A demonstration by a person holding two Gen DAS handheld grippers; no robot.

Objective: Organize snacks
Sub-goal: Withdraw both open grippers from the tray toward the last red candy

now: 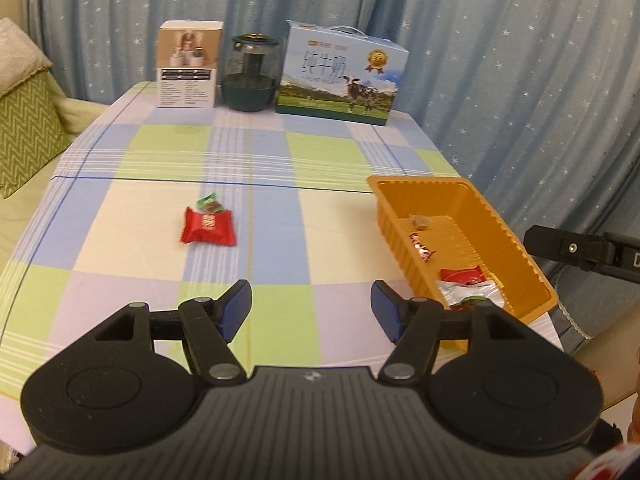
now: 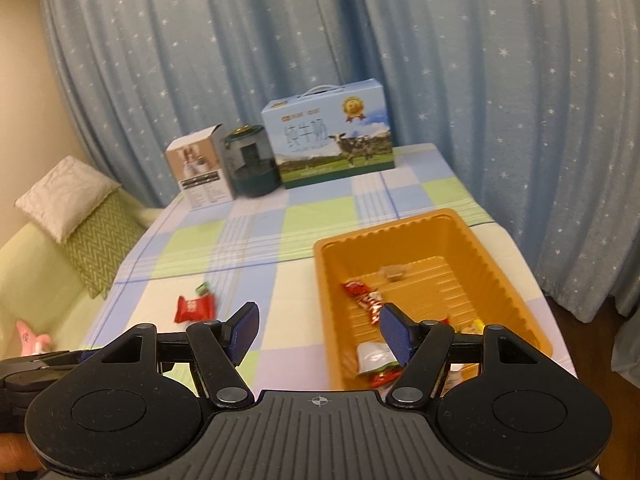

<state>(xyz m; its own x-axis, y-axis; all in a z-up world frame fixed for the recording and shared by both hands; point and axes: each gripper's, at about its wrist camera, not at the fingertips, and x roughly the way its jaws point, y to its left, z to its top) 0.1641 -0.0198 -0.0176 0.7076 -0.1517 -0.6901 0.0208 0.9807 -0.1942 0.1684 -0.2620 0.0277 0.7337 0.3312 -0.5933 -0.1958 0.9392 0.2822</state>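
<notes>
Two snacks lie loose on the checked tablecloth (image 1: 132, 152) as I see it: a red packet (image 1: 208, 229) and a small green-and-red sweet (image 1: 209, 203) touching its far edge. My left gripper (image 1: 311, 307) hangs above the near part of the table with its blue pads (image 1: 236, 312) wide apart and nothing between them; the red packet sits ahead and a little to the left. My right gripper (image 2: 318, 333) is spread just as wide and empty, held over the near left rim of the orange tray (image 2: 496, 256). Inside the tray I make out a red twisted wrapper (image 2: 362, 296), a white pouch (image 2: 374, 356) and what may be a brown sweet (image 2: 394, 274) near the far end, though that one is blurred. At the far edge stand a white carton (image 1: 188, 66), a dark jar (image 1: 251, 76) and a milk box (image 1: 340, 76), side by side before the starred curtain (image 1: 500, 60).
</notes>
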